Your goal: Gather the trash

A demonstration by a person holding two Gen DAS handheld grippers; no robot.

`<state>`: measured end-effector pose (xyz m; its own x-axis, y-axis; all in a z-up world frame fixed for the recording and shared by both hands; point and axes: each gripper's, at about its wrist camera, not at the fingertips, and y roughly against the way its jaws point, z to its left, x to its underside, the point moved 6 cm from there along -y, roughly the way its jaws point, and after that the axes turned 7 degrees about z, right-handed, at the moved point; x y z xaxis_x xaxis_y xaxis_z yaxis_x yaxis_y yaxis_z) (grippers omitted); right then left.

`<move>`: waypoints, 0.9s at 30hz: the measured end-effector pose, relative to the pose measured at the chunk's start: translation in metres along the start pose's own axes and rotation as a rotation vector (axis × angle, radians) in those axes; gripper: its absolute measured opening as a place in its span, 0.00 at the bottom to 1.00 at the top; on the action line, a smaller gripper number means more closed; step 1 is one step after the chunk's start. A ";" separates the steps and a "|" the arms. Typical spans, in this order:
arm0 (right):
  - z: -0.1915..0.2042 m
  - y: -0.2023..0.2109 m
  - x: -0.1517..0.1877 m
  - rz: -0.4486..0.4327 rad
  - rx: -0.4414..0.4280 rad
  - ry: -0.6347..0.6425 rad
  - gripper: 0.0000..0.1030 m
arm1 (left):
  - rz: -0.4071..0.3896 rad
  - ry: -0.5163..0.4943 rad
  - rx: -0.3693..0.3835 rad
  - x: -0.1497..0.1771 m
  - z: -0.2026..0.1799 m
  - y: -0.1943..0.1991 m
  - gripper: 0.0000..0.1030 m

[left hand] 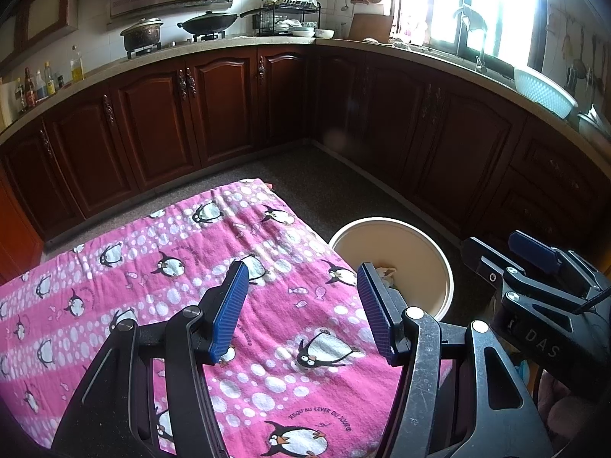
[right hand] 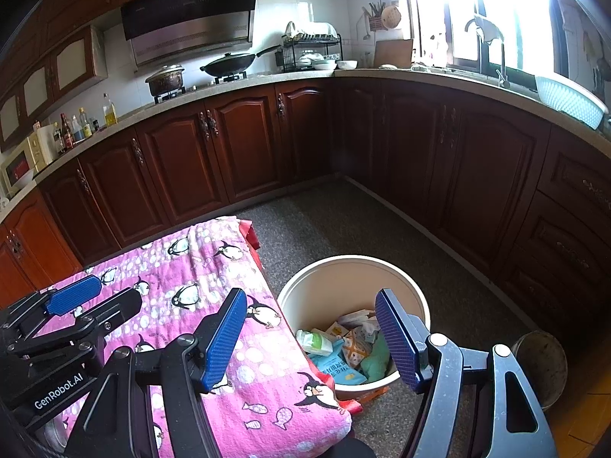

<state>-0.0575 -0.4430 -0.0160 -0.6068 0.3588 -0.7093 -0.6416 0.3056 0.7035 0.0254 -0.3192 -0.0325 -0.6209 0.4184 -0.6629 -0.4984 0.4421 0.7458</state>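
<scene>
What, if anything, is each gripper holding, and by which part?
Nothing: the left gripper and right gripper both stand open and empty.

A round cream bin (right hand: 355, 274) is seen standing upright on the speckled floor, just beside the corner of the pink penguin-print cloth. Inside it, trash (right hand: 345, 347) is piled: a white-green packet, blue and orange wrappers, crumpled paper.

"GenRobot.AI" on left hand-held gripper (right hand: 93, 301); "DAS" on right hand-held gripper (left hand: 508, 252)
</scene>
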 end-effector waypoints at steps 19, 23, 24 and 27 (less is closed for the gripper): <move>-0.002 -0.004 0.002 0.015 -0.001 0.005 0.66 | 0.007 -0.011 0.007 0.004 0.000 -0.005 0.56; -0.002 -0.005 0.002 0.017 -0.002 0.003 0.66 | 0.008 -0.013 0.007 0.004 0.000 -0.005 0.56; -0.002 -0.005 0.002 0.018 -0.002 0.003 0.66 | 0.008 -0.013 0.007 0.004 0.000 -0.005 0.56; -0.002 -0.005 0.002 0.019 -0.001 0.005 0.66 | 0.010 -0.014 0.009 0.005 0.000 -0.005 0.56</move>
<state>-0.0566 -0.4454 -0.0209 -0.6209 0.3603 -0.6962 -0.6305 0.2981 0.7167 0.0248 -0.3197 -0.0395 -0.6172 0.4338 -0.6564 -0.4869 0.4448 0.7517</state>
